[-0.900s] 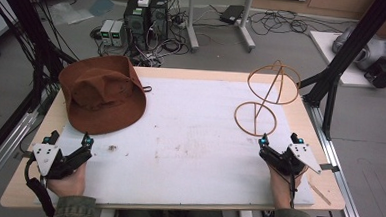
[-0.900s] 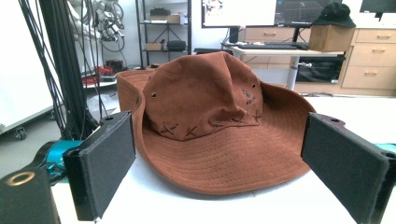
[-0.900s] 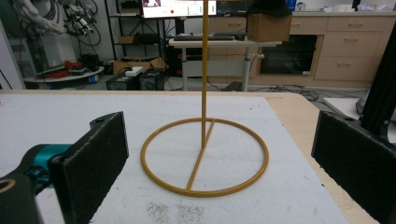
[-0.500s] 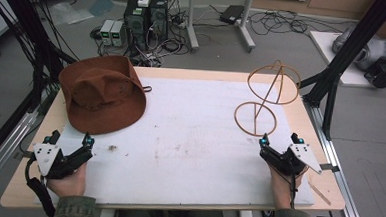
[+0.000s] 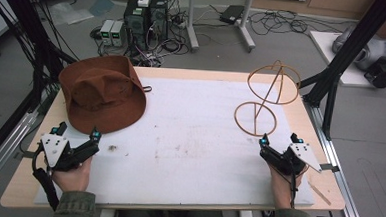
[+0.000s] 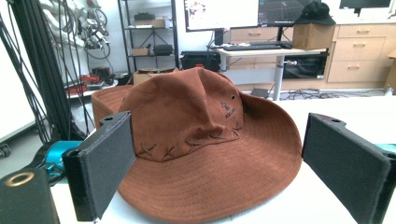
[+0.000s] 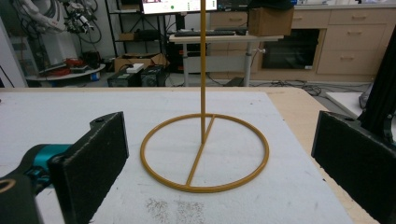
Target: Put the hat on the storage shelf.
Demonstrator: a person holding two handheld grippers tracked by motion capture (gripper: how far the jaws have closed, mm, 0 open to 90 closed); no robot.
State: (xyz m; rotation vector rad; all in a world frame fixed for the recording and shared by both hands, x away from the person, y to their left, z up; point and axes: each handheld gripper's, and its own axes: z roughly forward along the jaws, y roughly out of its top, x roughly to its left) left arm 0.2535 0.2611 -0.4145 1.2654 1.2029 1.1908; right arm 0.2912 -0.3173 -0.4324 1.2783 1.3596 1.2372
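Observation:
A brown wide-brimmed hat [image 5: 104, 91] lies at the table's far left corner. My left gripper [image 5: 77, 131] rests on the table just in front of it, jaws open and apart from the brim. In the left gripper view the hat [image 6: 201, 126] sits beyond the two black pads [image 6: 105, 163] with nothing between them. A yellow wire hat stand [image 5: 254, 133], a base ring with an upright post and a top ring, stands at the far right. My right gripper [image 5: 279, 140] sits open just in front of its base ring [image 7: 204, 188], not touching it.
A white mat [image 5: 189, 138] covers most of the wooden table [image 5: 21, 189]. A few dark crumbs [image 5: 113, 147] lie near the left gripper. Black frame posts [image 5: 332, 86] rise beside the table's right edge. Computers and cables sit on the floor beyond the far edge.

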